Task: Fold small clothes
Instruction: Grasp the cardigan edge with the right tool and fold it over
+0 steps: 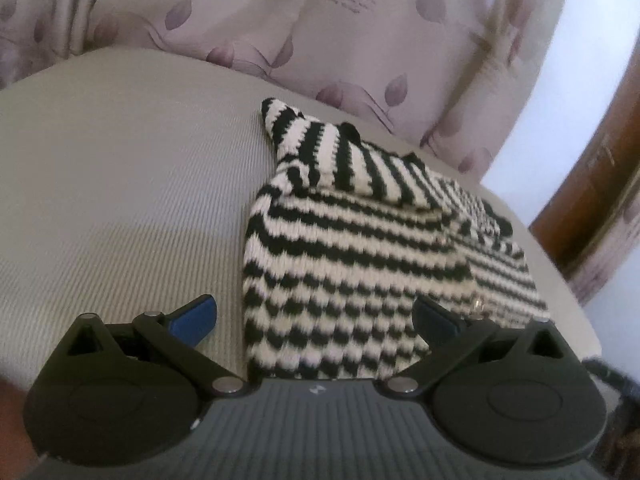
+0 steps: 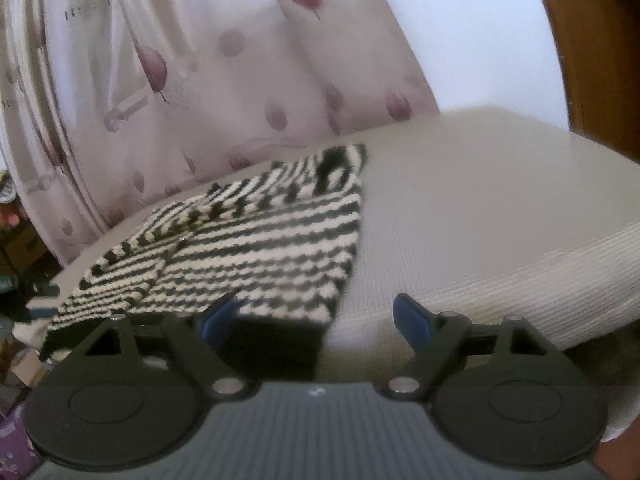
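A black-and-white striped knit garment (image 1: pixel 360 256) lies on a light grey cushioned surface (image 1: pixel 120 184), its sleeves folded in over the body. My left gripper (image 1: pixel 316 320) is open and empty, with the garment's near left corner between its blue-padded fingers. In the right wrist view the same garment (image 2: pixel 256 240) lies left of centre, its near edge hanging over the cushion's front. My right gripper (image 2: pixel 316 320) is open and empty at the garment's near right corner.
A pale curtain with purple leaf print (image 1: pixel 320 32) hangs right behind the cushion. A brown wooden door frame (image 1: pixel 592 184) stands at the right. Clutter on the floor (image 2: pixel 20 240) lies past the cushion's left edge. Bare cushion (image 2: pixel 480 208) lies right of the garment.
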Demonstrator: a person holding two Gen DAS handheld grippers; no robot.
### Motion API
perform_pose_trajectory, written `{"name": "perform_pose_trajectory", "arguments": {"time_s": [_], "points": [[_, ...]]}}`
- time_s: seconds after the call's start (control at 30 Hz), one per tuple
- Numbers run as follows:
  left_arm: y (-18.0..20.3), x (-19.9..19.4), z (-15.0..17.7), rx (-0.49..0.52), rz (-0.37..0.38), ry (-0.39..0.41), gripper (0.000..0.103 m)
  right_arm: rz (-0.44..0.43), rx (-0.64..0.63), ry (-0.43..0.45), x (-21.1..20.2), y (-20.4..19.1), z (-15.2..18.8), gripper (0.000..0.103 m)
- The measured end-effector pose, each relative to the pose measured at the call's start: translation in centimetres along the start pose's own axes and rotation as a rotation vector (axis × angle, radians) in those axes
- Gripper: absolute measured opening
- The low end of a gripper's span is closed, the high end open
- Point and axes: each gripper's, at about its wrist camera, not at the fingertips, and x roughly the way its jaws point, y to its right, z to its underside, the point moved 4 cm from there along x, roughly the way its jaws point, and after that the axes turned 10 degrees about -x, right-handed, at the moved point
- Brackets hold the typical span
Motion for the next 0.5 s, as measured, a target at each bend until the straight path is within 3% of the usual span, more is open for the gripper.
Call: {"name": "perform_pose_trajectory", "arguments": {"time_s": [0.1,0.17,0.2,0.23,0.37,0.5], "points": [[-0.3,-0.5,0.8,0.017,0.016,0.001,0.098,-0.018,0.023,-0.010,0.8,-0.2,0.3,0.079],[-0.3,-0.7,1.0,0.024,0.026,-0.007,0.096,-0.017,0.036,-0.057,1.8,-0.4,0.8,0.048],[-0.3,-0.8,1.2,0.026,0.028,-0.010,0.092,-0.003,0.030,-0.070,2.1,-0.8,1.1,0.044],[-0.3,-0.9,1.3,0.030,0.025,-0.012,0.089,-0.006,0.013,-0.085,2.3,-1.3,1.4,0.030],[-0.4,-1.4,1.6,0.039,0.011,-0.005,0.078,-0.031,0.072,-0.104,2.6,-1.4,2.3,0.015],[-0.4,-1.7,1.8,0.038,0.016,-0.022,0.067,-0.077,0.165,-0.076,2.1,-0.6,2.3,0.012]]}}
